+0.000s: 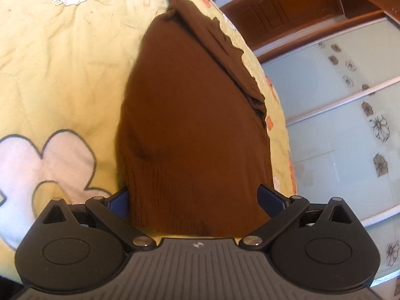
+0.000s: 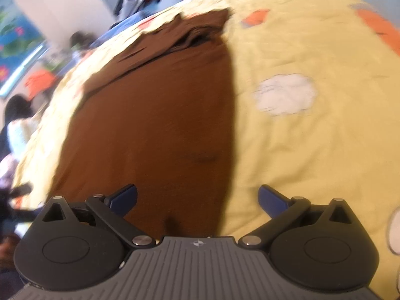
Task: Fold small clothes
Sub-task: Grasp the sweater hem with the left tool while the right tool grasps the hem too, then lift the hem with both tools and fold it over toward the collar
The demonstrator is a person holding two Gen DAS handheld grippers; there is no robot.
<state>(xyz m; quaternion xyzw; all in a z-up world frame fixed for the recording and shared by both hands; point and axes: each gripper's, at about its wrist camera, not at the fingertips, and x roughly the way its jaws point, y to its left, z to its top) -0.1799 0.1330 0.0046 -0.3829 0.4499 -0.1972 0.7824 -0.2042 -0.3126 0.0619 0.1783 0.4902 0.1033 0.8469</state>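
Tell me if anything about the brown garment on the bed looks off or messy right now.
Mostly tidy. The brown garment lies flat on the yellow quilt, but its far end is bunched into rumpled layers with a ragged edge rather than a clean fold. Nothing looks torn or spilled.

The left gripper (image 1: 195, 200) points downward with its blue fingers (image 1: 271, 198) spread wide, brown cloth lying between them. The right gripper (image 2: 197, 198) tilts steeply downward, its fingers (image 2: 123, 198) also standing wide apart, pressing nothing.
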